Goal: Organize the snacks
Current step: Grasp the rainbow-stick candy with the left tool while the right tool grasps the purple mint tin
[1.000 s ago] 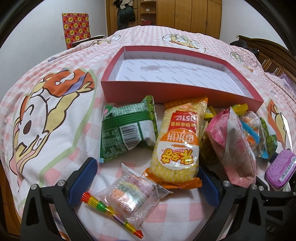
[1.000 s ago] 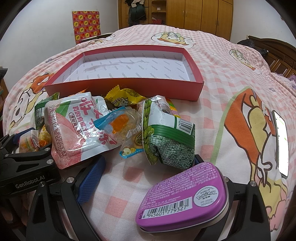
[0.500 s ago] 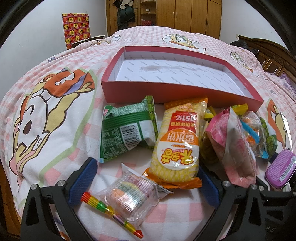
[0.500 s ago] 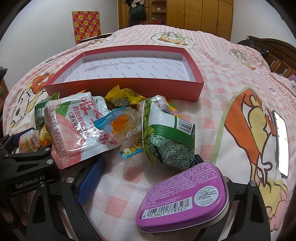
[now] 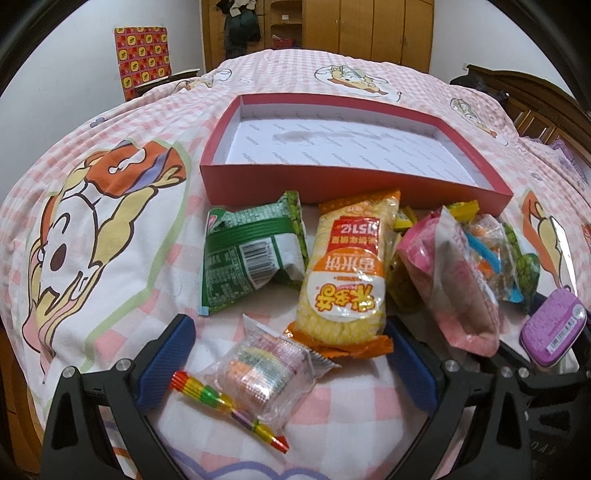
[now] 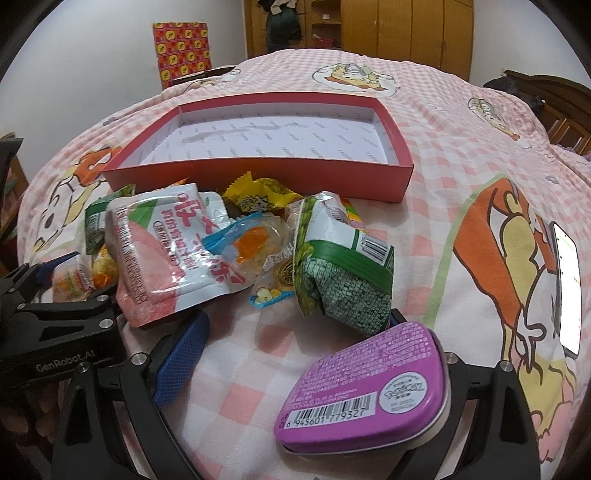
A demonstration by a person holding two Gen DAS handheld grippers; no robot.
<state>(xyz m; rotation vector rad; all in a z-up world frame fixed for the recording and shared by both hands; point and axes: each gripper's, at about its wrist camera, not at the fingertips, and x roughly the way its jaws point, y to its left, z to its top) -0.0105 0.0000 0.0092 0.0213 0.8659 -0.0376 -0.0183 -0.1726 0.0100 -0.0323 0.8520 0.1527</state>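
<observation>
A pile of snacks lies on the bed in front of an empty red box [image 5: 332,190] [image 6: 258,173]. My left gripper [image 5: 288,363] is open, its jaws on either side of a clear pack of coloured candy [image 5: 258,373]; a yellow rice-cracker bag [image 5: 347,273] and a green packet [image 5: 251,258] lie just beyond. My right gripper [image 6: 306,369] is open. A purple tin [image 6: 365,384] rests against its right finger, and the left finger [image 6: 181,362] stands apart from it. A pink pouch [image 6: 166,251], an orange jelly [image 6: 251,240] and a green packet [image 6: 343,273] lie ahead.
The bed has a pink checked cartoon sheet. A lit phone [image 6: 567,288] lies at the right. The left gripper's body [image 6: 55,332] shows at the left of the right wrist view. Wooden wardrobes [image 5: 369,29] and a patterned chair [image 5: 142,59] stand behind the bed.
</observation>
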